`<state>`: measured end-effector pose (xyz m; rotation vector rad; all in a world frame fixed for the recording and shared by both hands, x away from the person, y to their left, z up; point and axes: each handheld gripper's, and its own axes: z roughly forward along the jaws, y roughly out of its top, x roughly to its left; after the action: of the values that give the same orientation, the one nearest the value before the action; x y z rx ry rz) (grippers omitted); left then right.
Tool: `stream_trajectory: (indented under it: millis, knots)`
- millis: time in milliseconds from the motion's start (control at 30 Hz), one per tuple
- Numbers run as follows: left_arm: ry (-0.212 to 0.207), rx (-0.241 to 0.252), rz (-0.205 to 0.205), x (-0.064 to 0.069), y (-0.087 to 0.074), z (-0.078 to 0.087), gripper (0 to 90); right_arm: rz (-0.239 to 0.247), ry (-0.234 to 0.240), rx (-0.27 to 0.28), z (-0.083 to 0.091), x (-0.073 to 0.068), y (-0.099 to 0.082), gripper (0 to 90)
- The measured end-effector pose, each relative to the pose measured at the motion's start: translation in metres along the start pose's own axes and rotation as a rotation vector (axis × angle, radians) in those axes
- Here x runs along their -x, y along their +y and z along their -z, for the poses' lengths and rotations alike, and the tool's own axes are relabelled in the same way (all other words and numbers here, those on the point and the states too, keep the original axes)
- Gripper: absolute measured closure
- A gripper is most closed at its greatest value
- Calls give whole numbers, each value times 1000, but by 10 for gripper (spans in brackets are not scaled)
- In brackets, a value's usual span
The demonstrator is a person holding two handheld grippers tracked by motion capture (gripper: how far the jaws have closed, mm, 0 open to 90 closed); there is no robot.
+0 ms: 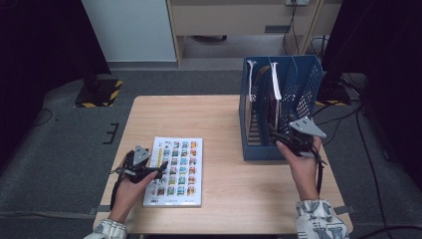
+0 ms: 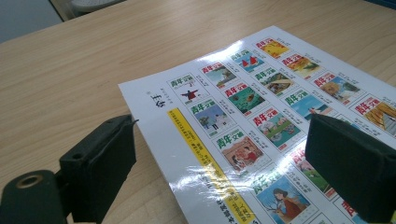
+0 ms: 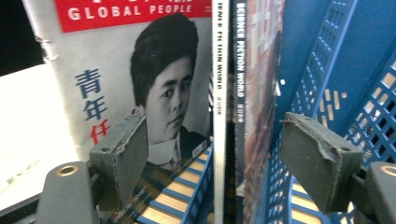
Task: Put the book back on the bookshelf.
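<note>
I see my right gripper [image 3: 212,158] with jaws wide apart, straddling upright magazines [image 3: 224,70] inside the blue file rack [image 1: 259,124], while my left gripper [image 2: 219,158] hovers open-jawed over the magazine [image 1: 175,169] lying flat on the tabletop [image 1: 224,114].

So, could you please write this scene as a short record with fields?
surface: light wooden table
flat item: glossy magazine with small colour pictures, lying flat
container: blue perforated plastic file rack, magazines standing inside
left gripper: open, astride the flat magazine's edge
right gripper: open, at the rack, facing the upright spines
</note>
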<state>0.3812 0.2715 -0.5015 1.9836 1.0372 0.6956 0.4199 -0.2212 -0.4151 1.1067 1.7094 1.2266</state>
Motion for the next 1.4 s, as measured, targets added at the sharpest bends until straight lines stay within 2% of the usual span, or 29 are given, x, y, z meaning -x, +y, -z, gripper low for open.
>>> stream_trajectory:
  millis: [333, 533, 667, 933, 1233, 1400]
  knots:
    - [-3, -2, -1, 0, 0, 0, 83, 11, 27, 9, 9, -9, -1, 266]
    - [-5, -4, -2, 0, 0, -1, 83, 26, 68, -5, 14, -19, -5, 250]
    - [-13, 5, 4, 0, 0, -1, 81, 24, 100, -28, 13, -30, -10, 191]
    - [-13, 3, 2, 0, 0, -1, 81, 49, 176, -64, 11, -55, -14, 147]
    - [-13, 3, 2, 0, 0, -1, 81, 99, 275, -85, 7, -82, -17, 164]
    - [-14, 3, 3, 0, 0, -1, 81, 138, 334, -109, 2, -101, -21, 168]
